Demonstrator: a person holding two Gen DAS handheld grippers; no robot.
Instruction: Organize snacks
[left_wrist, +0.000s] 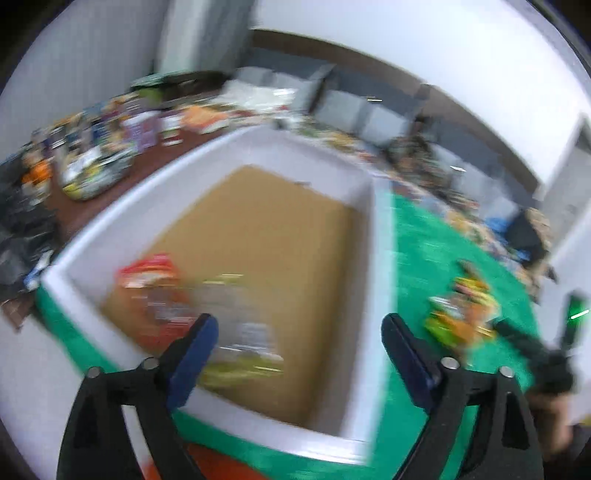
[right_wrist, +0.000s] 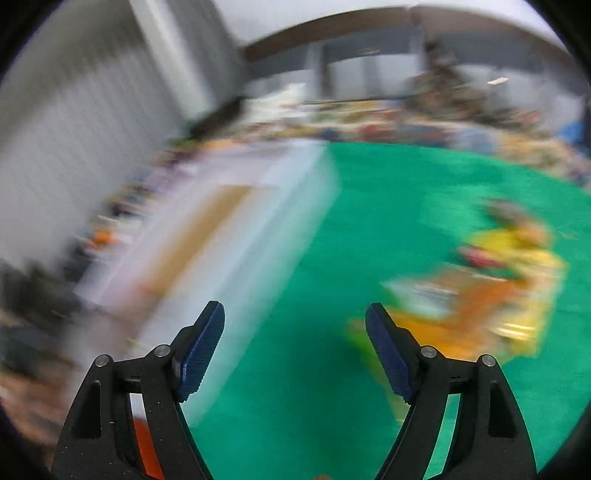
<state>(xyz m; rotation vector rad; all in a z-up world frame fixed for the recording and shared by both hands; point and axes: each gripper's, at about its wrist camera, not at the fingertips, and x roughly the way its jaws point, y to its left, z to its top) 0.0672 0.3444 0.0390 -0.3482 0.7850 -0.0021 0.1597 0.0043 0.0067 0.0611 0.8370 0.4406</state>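
Office-like room, white walls, grey partitions (left_wrist: 347, 107), green-covered table (left_wrist: 424, 236), clutter of packaged goods (left_wrist: 110, 133) behind

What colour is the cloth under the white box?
Green cloth, clearest in the right wrist view.

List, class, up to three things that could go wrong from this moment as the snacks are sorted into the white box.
1. The clear packet lies against the red packet in the white box; further drops may pile there rather than spread.
2. The open right hand-held gripper faces overlapping packets on the green cloth, so it might pinch two.
3. Heavy blur suggests fast motion; aim could suffer.
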